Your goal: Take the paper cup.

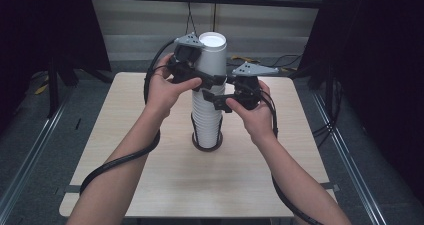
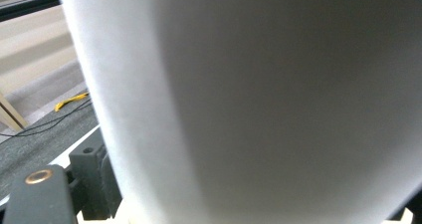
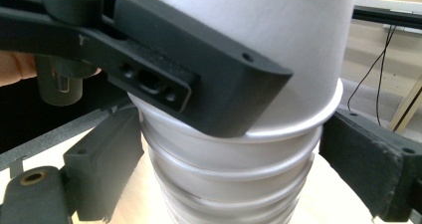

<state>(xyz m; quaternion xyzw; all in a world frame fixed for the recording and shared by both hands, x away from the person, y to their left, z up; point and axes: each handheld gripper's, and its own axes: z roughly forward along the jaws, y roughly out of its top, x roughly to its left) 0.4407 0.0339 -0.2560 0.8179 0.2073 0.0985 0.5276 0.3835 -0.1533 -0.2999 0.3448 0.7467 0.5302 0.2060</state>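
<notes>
High view: a tall stack of upside-down white cups (image 1: 206,117) stands on a dark ring at the middle of the table (image 1: 125,150); the step in hand looks like peeling the top cup (image 1: 211,55) off the stack. The left gripper (image 1: 200,80), coming in from nine o'clock, is clamped on that cup's wall; the right gripper (image 1: 216,101), from three o'clock, straddles the cups just below. The next move, I judge, calls for a straight lift with the left while the right holds the rest down, or several cups may rise together.

Left gripper view: the top cup (image 2: 259,99) sits right against the lens, its white wall between the jaws; a pinch that looks firm, though the pads are hidden.

Right gripper view: the stack (image 3: 229,184) rises at twelve o'clock; the jaws stand wide on either side, apparently clear of the rims and gripping nothing; the left gripper's black jaw crosses the top cup (image 3: 278,30) from ten o'clock.
</notes>
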